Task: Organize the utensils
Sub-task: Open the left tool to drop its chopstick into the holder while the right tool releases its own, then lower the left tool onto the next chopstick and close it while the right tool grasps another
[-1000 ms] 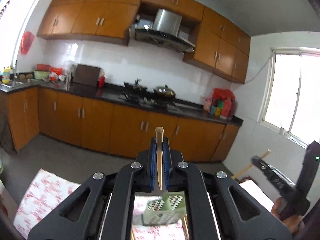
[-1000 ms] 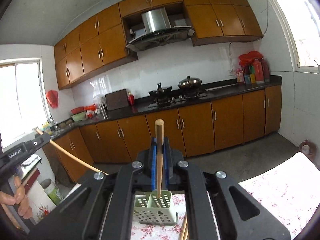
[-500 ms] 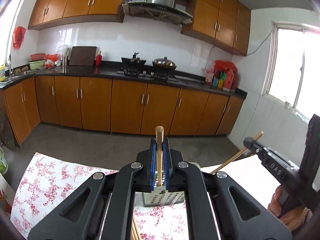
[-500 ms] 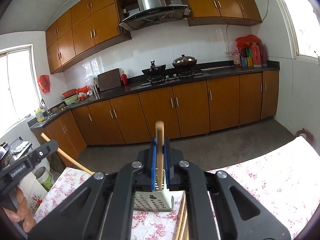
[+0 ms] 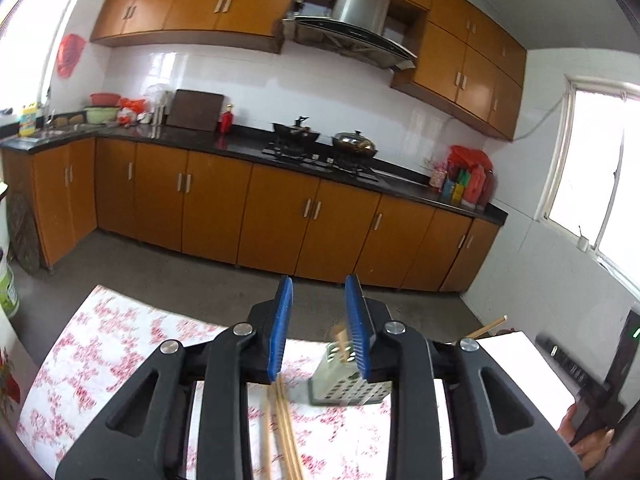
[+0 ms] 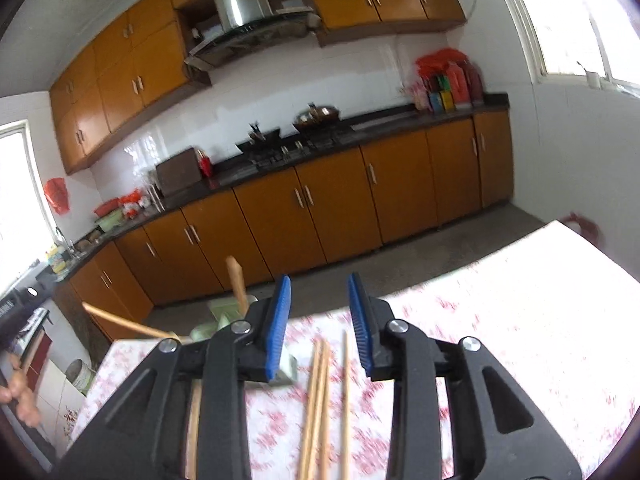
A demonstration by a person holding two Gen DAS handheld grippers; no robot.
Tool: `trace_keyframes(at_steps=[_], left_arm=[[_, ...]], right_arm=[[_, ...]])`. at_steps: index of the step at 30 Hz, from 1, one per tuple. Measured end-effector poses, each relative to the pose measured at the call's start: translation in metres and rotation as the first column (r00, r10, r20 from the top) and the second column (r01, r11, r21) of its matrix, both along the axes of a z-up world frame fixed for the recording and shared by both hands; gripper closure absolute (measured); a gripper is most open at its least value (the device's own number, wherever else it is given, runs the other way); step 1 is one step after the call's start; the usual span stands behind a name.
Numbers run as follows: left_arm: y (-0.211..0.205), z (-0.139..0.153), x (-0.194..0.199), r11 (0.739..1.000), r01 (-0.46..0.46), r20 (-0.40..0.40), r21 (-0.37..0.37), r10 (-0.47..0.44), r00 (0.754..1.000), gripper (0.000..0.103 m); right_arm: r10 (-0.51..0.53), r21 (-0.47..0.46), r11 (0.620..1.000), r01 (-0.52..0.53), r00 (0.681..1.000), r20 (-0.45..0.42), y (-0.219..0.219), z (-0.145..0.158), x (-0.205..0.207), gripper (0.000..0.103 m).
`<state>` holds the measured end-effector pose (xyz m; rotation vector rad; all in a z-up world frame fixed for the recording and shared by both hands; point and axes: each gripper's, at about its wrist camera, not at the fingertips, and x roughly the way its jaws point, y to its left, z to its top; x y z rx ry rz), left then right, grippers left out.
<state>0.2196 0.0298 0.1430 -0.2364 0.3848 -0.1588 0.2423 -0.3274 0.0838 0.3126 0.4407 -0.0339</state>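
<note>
Left gripper (image 5: 320, 328): blue pads spread wide, holding nothing.
Right gripper (image 6: 320, 326): spread wide too, nothing inside.
Holder (image 5: 347, 380): stands on the flowered table (image 5: 120, 344), near its far edge, chopsticks inside.
Loose chopsticks (image 6: 320, 400): flat on the cloth below the right gripper.

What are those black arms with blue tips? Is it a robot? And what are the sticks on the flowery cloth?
No robot here. A person holds a grabbing tool in each hand, and each tool carries a camera looking along its two blue-tipped fingers. One picture is from the left gripper, the other from the right gripper. Both stand open and hold nothing. Below them is a table with a flowery tablecloth. The sticks are wooden chopsticks lying loose on it. The pale green holder with little holes already has chopsticks standing in it. Behind is a kitchen with orange cupboards.
</note>
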Motion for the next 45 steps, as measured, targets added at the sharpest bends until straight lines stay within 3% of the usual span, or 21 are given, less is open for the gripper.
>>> trace_keyframes(at_steps=[4, 8, 13, 15, 17, 24, 32, 35, 39, 45], left_arm=[[0.022, -0.027, -0.011, 0.998, -0.053, -0.051, 0.02, 0.054, 0.997, 0.074], [0.032, -0.073, -0.014, 0.995, -0.067, -0.154, 0.068, 0.076, 0.985, 0.074], [0.037, -0.137, -0.013, 0.994, -0.03, -0.299, 0.101, 0.059, 0.952, 0.074], [0.036, -0.153, -0.015, 0.996, -0.007, -0.338, 0.084, 0.035, 0.94, 0.074], [0.033, -0.168, -0.018, 0.996, 0.018, -0.367, 0.083, 0.013, 0.93, 0.074], [0.013, -0.201, -0.026, 0.992, 0.109, -0.431, 0.057, -0.073, 0.899, 0.074], [-0.015, -0.214, -0.025, 0.982, 0.176, -0.472, 0.07, -0.123, 0.873, 0.074], [-0.023, -0.221, -0.022, 0.98, 0.172, -0.495, 0.103, -0.099, 0.863, 0.077], [-0.022, -0.224, -0.016, 0.982, 0.123, -0.492, 0.145, -0.037, 0.87, 0.095], [0.012, -0.222, 0.005, 0.989, 0.012, -0.493, 0.15, 0.065, 0.867, 0.095]], right_arm=[[0.015, -0.005, 1.0, -0.017, 0.984, -0.177, -0.004, -0.064, 0.007, 0.071], [0.09, 0.015, 0.996, -0.091, 0.93, -0.357, 0.013, -0.132, 0.017, 0.074], [0.116, -0.023, 0.99, -0.143, 0.881, -0.458, 0.042, -0.18, 0.03, 0.074], [0.098, -0.082, 0.985, -0.15, 0.889, -0.447, 0.05, -0.185, 0.028, 0.075], [0.067, -0.149, 0.978, -0.149, 0.891, -0.449, 0.057, -0.188, 0.028, 0.094], [-0.095, -0.112, 0.992, 0.051, 0.894, -0.438, 0.006, -0.189, 0.03, 0.095], [-0.082, -0.129, 0.991, 0.028, 0.896, -0.436, 0.013, -0.191, 0.025, 0.095], [-0.077, -0.127, 0.992, 0.024, 0.897, -0.436, 0.011, -0.187, 0.02, 0.095], [-0.071, -0.13, 0.991, 0.016, 0.897, -0.436, 0.012, -0.187, 0.02, 0.095], [-0.032, -0.129, 0.991, -0.024, 0.906, -0.422, 0.019, -0.188, 0.015, 0.095]])
